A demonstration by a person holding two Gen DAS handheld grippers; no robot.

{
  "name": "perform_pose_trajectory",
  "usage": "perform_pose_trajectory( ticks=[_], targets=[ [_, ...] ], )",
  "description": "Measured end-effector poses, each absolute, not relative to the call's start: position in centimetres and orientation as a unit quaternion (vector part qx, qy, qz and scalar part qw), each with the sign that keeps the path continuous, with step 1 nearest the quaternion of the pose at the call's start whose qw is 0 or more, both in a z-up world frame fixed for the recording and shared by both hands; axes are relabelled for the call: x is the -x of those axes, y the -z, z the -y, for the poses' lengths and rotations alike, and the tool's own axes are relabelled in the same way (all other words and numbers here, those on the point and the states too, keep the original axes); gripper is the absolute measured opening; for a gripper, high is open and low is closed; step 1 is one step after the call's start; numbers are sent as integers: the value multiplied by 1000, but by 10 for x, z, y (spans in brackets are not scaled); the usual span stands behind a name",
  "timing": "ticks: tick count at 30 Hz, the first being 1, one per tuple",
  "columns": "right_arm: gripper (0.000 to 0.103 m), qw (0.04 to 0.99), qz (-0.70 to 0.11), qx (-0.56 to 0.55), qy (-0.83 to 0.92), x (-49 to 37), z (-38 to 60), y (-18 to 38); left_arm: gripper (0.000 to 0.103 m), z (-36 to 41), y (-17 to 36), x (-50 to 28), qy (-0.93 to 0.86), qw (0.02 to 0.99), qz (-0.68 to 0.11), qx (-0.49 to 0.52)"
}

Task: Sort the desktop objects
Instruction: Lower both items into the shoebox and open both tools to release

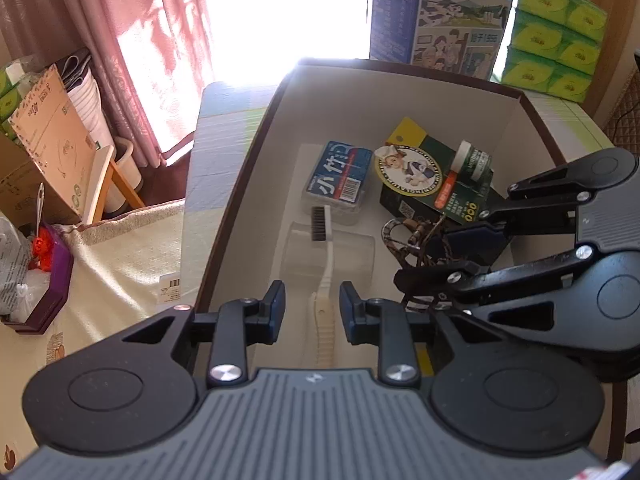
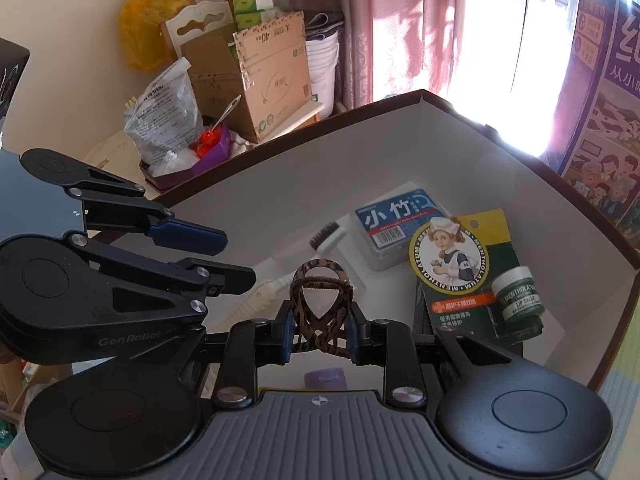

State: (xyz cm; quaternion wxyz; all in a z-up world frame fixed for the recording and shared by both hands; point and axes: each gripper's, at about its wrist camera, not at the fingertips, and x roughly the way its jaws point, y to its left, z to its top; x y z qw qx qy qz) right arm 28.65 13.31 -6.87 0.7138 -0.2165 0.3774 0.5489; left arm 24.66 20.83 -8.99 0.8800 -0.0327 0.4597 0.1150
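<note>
over the box's left side: left gripper with jaws slightly spread, pinching nothing, white brush lying on the box floor between them. toward the right wall: right gripper clamped on a leopard-print hair clip, held above the floor. likely depositing step; next, lowering into bare floor beside the lip salve card and letting go.

pink curtain, milk carton, tissue packs
</note>
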Motion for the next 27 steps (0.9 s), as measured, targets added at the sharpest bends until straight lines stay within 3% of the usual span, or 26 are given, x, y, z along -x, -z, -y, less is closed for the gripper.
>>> perform_pose_trajectory(
  ticks=[7,9,27],
  targets=[
    [24,723,-363,211,-548,-289,-132,70,30,-213,86,-245,-130,879,-457,40],
    [29,724,-357,208,-552,-289,-130,69,31,-213,85,-244,-134,879,-455,42],
    [85,749,-342,191,-534,-285,-85,41,72,-204,60,-223,-153,888,-429,65]
  ],
)
